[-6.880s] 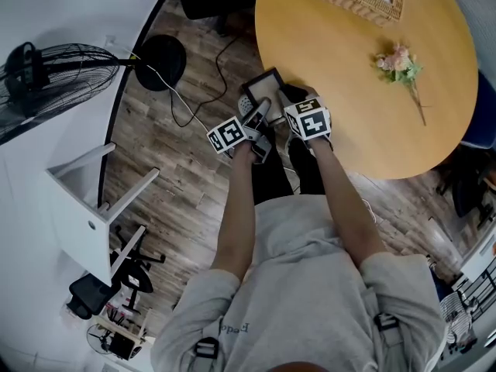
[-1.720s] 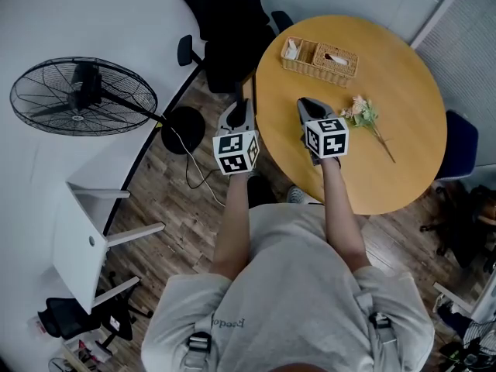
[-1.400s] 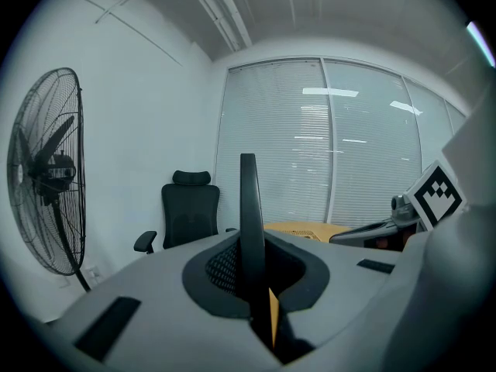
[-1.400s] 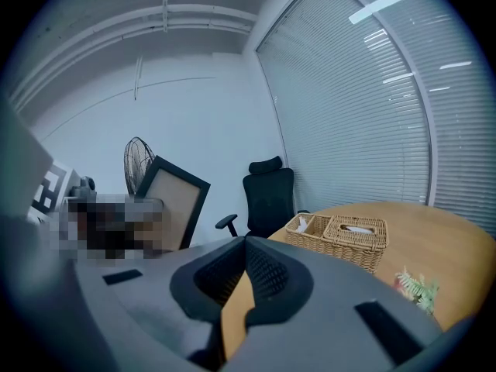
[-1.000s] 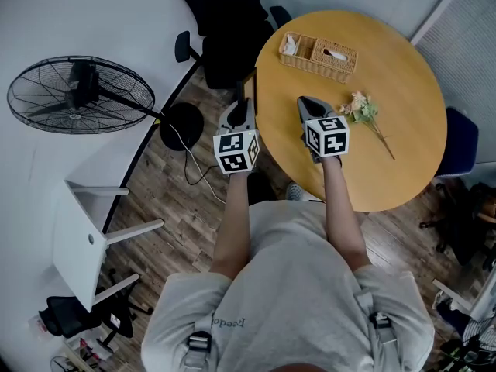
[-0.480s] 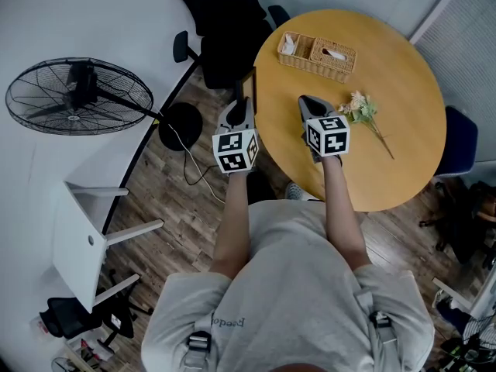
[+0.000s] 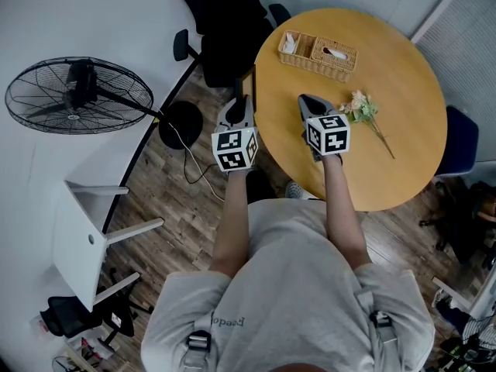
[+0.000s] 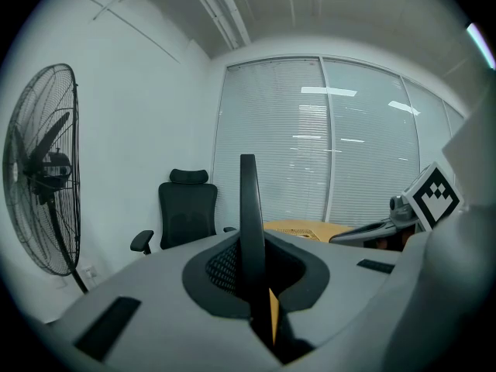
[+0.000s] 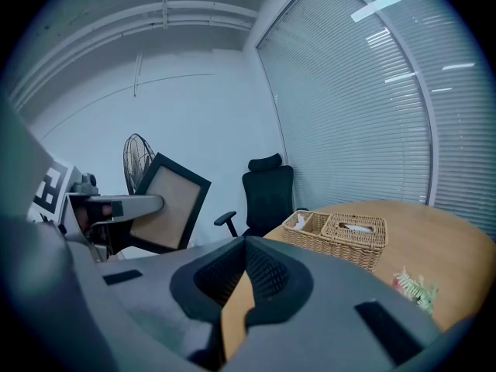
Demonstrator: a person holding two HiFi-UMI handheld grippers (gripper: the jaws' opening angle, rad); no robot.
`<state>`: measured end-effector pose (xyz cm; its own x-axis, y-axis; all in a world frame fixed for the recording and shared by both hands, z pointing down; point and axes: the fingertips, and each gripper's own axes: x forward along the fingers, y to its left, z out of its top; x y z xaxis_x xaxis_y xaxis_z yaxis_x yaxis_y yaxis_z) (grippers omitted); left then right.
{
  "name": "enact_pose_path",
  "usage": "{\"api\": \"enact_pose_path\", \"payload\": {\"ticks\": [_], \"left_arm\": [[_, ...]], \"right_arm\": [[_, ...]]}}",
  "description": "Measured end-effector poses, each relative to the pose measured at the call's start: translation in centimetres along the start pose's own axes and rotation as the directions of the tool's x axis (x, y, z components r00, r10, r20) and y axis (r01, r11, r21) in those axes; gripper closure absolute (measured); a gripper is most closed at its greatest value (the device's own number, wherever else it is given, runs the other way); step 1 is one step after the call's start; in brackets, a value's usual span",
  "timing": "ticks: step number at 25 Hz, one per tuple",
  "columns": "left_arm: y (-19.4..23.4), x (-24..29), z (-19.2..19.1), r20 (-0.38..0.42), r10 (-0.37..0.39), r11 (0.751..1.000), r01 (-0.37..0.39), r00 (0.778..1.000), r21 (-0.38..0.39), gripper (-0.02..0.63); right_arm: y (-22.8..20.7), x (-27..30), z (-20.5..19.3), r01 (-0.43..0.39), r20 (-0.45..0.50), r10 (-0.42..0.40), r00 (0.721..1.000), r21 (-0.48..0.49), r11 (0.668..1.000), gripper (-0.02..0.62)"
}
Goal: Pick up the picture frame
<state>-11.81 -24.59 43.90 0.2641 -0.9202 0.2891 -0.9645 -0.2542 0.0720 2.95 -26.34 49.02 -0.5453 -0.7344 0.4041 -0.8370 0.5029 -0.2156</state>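
Note:
The picture frame (image 7: 252, 84) has a black border and a tan back (image 9: 165, 202). It stands upright and edge-on (image 8: 248, 200) in the air beside the round wooden table's (image 7: 403, 68) left rim. My left gripper (image 7: 241, 107) is shut on its lower edge, the pads (image 8: 225, 266) pressed on both faces. My right gripper (image 7: 308, 103) hovers over the table beside it, shut with nothing in it (image 9: 242, 281). The two grippers are held side by side, apart.
A wicker basket (image 7: 319, 53) and a sprig of flowers (image 7: 362, 109) lie on the table. A black office chair (image 7: 225, 22) stands behind it, a pedestal fan (image 7: 77, 95) at the left, a white stool (image 7: 85, 231) lower left. Cables run over the wood floor.
In the oldest frame both grippers were low over the frame lying on the floor; now it is held up at table height. Over the last second nothing has visibly moved.

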Motion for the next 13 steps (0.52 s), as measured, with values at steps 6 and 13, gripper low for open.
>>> {"api": "enact_pose_path", "payload": {"ticks": [6,13], "left_arm": [[0.2,0.1,0.0,0.002,0.002,1.0,-0.002,1.0,0.005,0.565],[1.1,0.0,-0.1,0.003,0.021,1.0,-0.021,1.0,-0.008,0.565]], "right_arm": [[-0.2,0.1,-0.3,-0.001,-0.002,0.001,1.0,0.007,1.0,0.572],[-0.3,0.2,0.0,-0.005,0.014,0.005,1.0,0.017,1.0,0.572]]}}
